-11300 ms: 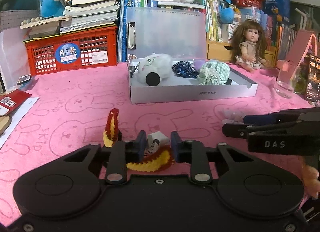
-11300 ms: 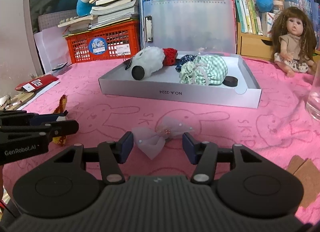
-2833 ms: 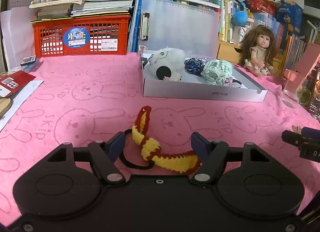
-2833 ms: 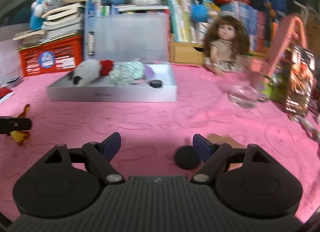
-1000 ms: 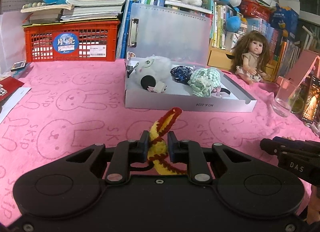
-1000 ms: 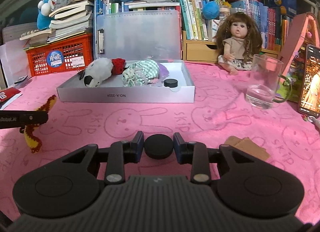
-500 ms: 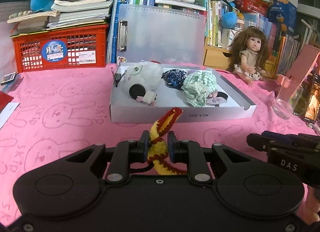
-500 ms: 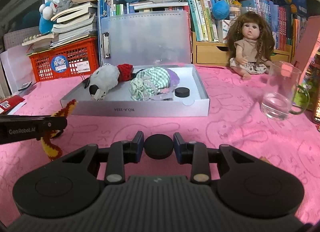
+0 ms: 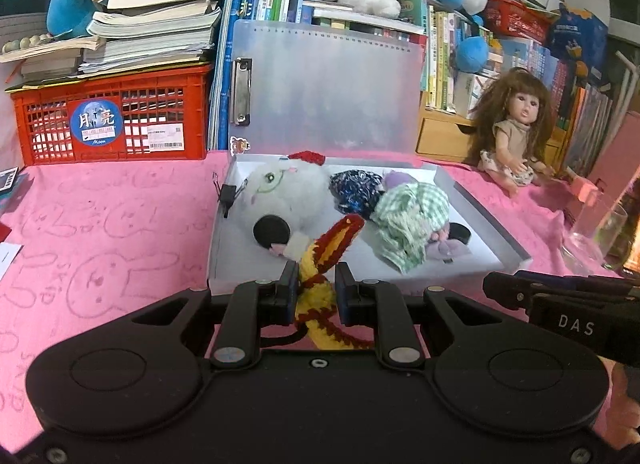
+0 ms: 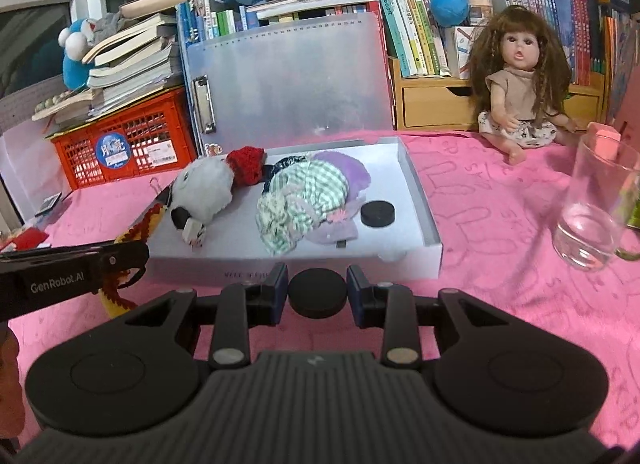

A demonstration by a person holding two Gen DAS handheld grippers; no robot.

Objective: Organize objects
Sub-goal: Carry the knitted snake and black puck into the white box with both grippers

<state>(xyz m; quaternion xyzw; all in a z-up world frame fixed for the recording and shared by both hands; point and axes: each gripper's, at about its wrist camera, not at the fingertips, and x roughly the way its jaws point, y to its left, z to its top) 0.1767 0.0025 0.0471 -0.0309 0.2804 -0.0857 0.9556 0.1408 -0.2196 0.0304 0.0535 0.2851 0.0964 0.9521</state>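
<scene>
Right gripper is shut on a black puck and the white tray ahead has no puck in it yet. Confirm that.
Wrong on the tray. The right gripper does grip a black puck, but the white tray already holds another black puck, as the right wrist view shows.

Box (image 10: 416,184) front centre floor is bare; plush (image 10: 204,188), cloth (image 10: 300,200) and puck (image 10: 377,213) block the rest.

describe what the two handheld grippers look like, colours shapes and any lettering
Both are matte black plastic. Each has a broad body with two round raised discs, angled linkage bars with silver pivot screws, and dark blue pads on the jaws. The left gripper has a smooth top; its side reads "GenRobot.AI" in the right wrist view. The right gripper has a ribbed grey centre panel and white "DAS" lettering on its side.
</scene>
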